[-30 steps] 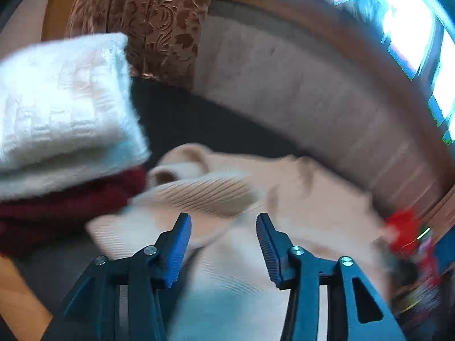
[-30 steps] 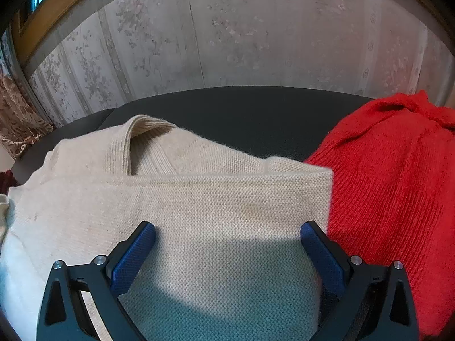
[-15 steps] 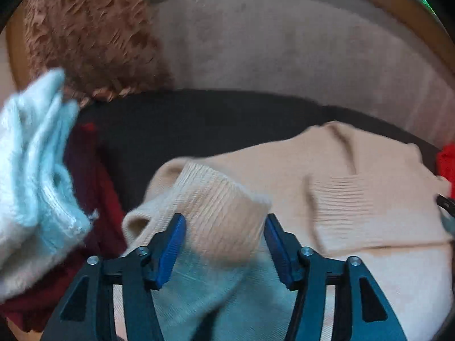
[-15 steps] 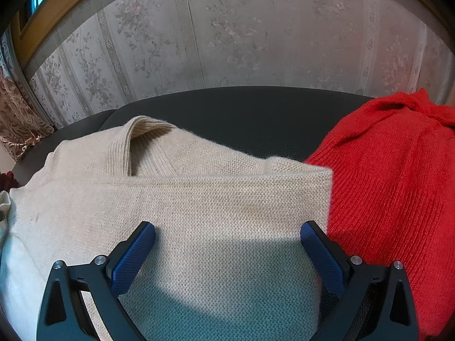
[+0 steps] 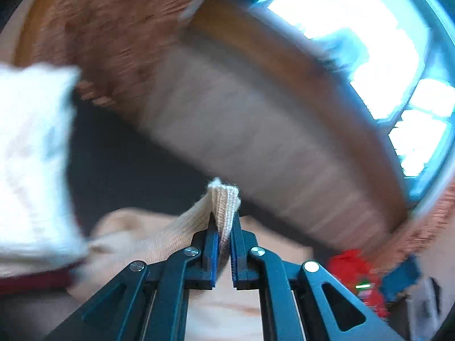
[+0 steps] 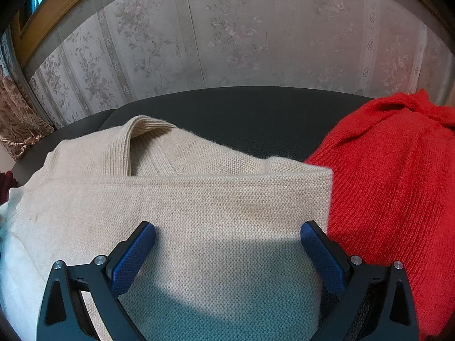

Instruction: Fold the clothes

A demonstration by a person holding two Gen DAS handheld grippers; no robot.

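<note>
Four knitted garments show, none with a readable label: one beige sweater [image 6: 182, 199] spread on the dark surface [image 6: 256, 113], one red sweater [image 6: 398, 184] touching its right edge, and, in the blurred left wrist view, a folded white knit [image 5: 31, 156] lying on a dark red one [image 5: 31, 281]. The left gripper [image 5: 224, 238] is clamped on the beige sweater's ribbed cuff [image 5: 224, 199], lifted off the surface, while the right gripper [image 6: 227, 244] hangs wide open over the sweater's body, holding nothing
</note>
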